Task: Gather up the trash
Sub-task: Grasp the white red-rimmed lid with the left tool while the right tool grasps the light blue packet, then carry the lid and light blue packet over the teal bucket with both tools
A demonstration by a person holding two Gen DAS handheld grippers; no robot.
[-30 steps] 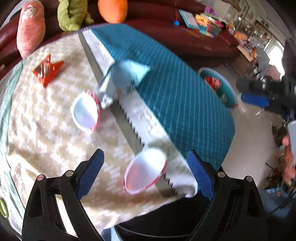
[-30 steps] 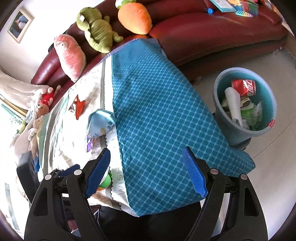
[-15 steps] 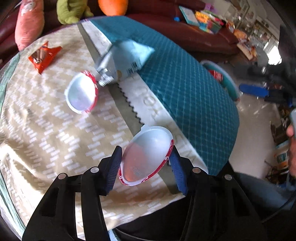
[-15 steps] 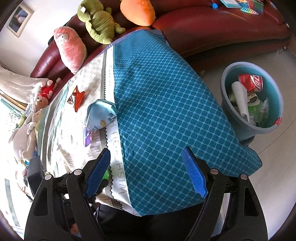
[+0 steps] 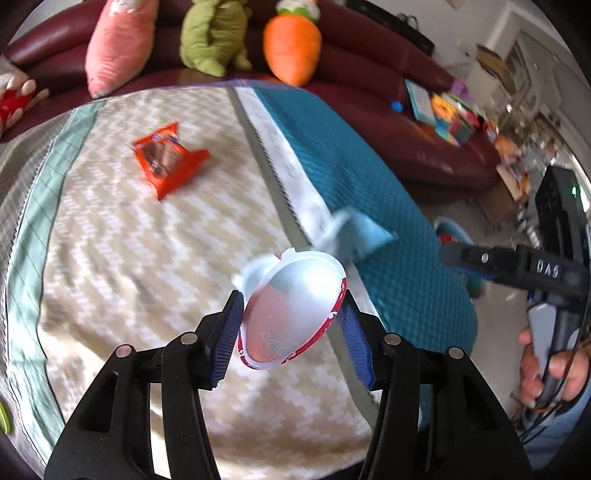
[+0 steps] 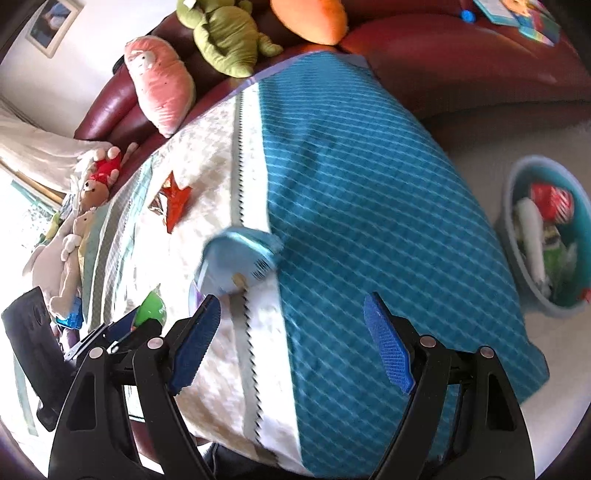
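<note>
My left gripper (image 5: 291, 325) is shut on a white paper cup with a red rim (image 5: 293, 310) and holds it above the table. A second cup (image 5: 251, 275) peeks out just behind it. A light blue snack bag (image 5: 356, 234) lies on the cloth's seam; it also shows in the right wrist view (image 6: 240, 260). An orange wrapper (image 5: 166, 158) lies further back on the beige cloth, and shows in the right wrist view (image 6: 175, 205). My right gripper (image 6: 291, 334) is open and empty above the table's near edge. The blue trash bucket (image 6: 517, 266) stands on the floor at right, with trash in it.
The table carries a beige and teal cloth (image 5: 388, 192). A dark red sofa (image 5: 369, 74) with plush toys (image 5: 214, 33) runs behind it. Books lie on the sofa at right (image 5: 443, 114). The other gripper and hand show at right in the left wrist view (image 5: 546, 295).
My left gripper closed on the near cup and lifted it off the table. The right gripper moved left, so the bucket slid toward the right edge of its view.
</note>
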